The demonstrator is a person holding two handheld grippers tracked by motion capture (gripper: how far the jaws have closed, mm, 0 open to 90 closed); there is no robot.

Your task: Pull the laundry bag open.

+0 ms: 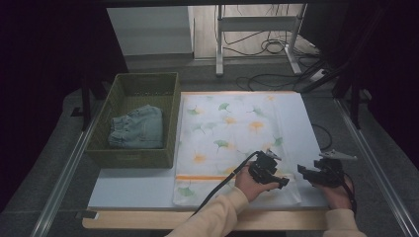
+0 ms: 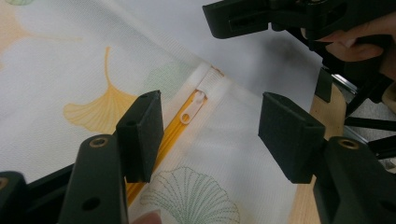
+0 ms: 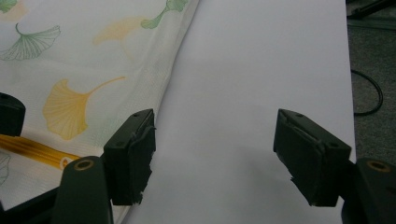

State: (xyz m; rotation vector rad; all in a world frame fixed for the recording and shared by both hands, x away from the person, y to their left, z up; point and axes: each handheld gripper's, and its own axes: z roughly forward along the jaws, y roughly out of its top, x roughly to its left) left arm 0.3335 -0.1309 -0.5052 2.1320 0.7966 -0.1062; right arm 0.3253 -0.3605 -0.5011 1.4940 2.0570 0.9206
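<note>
Dark curtains enclose a white tabletop [image 1: 133, 190] with a pale wooden front edge. High view: a white fabric cover printed with green and yellow ginkgo leaves [image 1: 227, 133] lies flat on the table's middle; just beside its left edge stands a green woven basket [image 1: 170, 123] holding folded blue denim [image 1: 137, 127]. The left gripper [image 1: 276, 170] hovers over the cover's near right corner, the right gripper [image 1: 307, 173] near it, above bare table. Left gripper view: the jaws stand wide, nothing between the pads; beneath them an orange zipper band [image 2: 175, 126] ends in a white zipper pull [image 2: 191, 108] close to the cover's edge. Right gripper view: the jaws gape wide over open white table, the cover's edge just left.
</note>
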